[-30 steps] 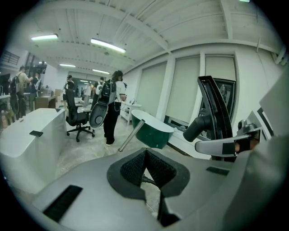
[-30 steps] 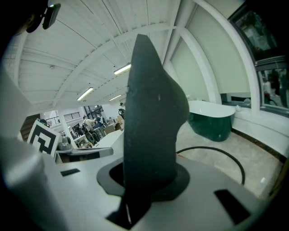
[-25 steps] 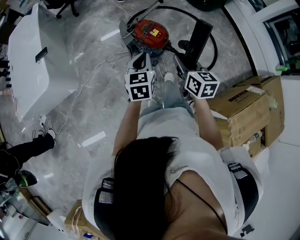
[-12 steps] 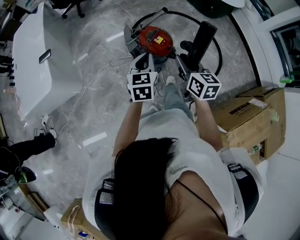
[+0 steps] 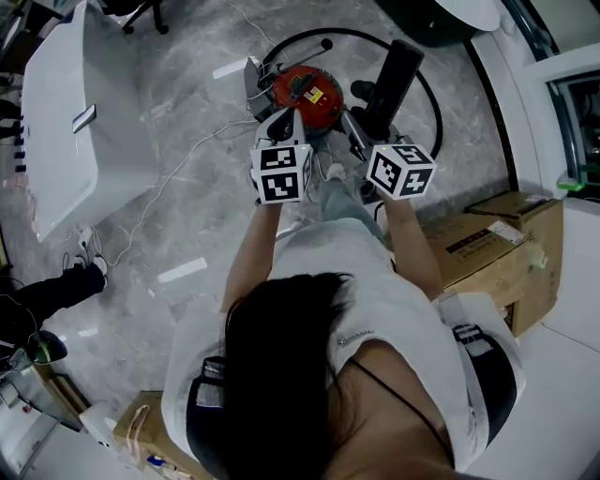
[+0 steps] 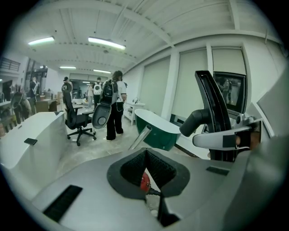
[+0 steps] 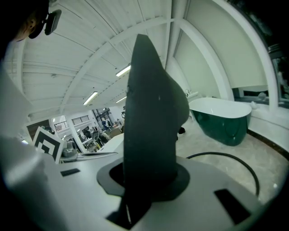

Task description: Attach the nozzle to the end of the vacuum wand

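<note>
Black nozzle (image 5: 394,77) upright, clamped in right tool (image 5: 364,127) | left tool (image 6: 146,155) jaws together, empty | chrome wand (image 6: 140,137) slanting beside red vacuum (image 5: 305,89), apart from nozzle

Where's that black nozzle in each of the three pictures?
Head view: black nozzle, upper centre-right, right of the red vacuum.
Left gripper view: nozzle at right, upright.
Right gripper view: nozzle dead centre, huge.
Shared landmark: green bathtub, in all three.
</note>
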Demonstrator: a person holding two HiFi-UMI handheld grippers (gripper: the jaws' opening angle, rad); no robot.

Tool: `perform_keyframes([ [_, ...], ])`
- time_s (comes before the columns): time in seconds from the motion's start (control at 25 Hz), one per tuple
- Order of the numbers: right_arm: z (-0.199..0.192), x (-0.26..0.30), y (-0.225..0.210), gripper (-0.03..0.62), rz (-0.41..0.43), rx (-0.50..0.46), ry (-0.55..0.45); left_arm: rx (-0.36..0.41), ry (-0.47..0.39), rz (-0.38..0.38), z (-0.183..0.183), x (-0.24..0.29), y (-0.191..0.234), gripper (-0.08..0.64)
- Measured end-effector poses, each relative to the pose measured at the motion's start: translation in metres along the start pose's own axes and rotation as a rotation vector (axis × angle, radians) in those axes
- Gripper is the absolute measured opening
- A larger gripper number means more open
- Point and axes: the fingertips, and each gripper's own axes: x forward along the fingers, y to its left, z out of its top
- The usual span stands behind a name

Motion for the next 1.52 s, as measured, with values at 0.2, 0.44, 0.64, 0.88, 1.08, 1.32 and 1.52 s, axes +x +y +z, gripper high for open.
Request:
perform_keyframes([
  [0.2,0.023,0.021,-0.023,0.086,0.032,-0.01,0.007,0.018,0.0,0.026,0.017,0.032,-0.001,0.003],
  [0.44,0.041,0.042,-0.043,0.086,0.081,-0.024,0.029,0.033,0.004,0.069,0.029,0.062,0.0,0.003],
  [0.64,0.051,0.059,-0.06,0.086,0.112,-0.027,0.048,0.067,0.048,0.111,0.028,0.087,0.005,0.003],
  [0.88,0.058,0.071,-0.076,0.085,0.157,-0.037,0.074,0.064,0.066,0.134,0.03,0.111,0.007,0.005],
  [1.08,0.063,0.081,-0.09,0.086,0.193,-0.034,0.095,0.098,0.08,0.133,0.031,0.131,0.007,0.03],
  [1.32,0.063,0.086,-0.096,0.086,0.225,-0.036,0.114,0.154,0.12,0.131,0.022,0.148,0.007,0.149],
  [1.52,0.058,0.086,-0.095,0.086,0.266,0.006,0.137,0.23,0.142,0.115,0.018,0.162,0.006,0.232],
])
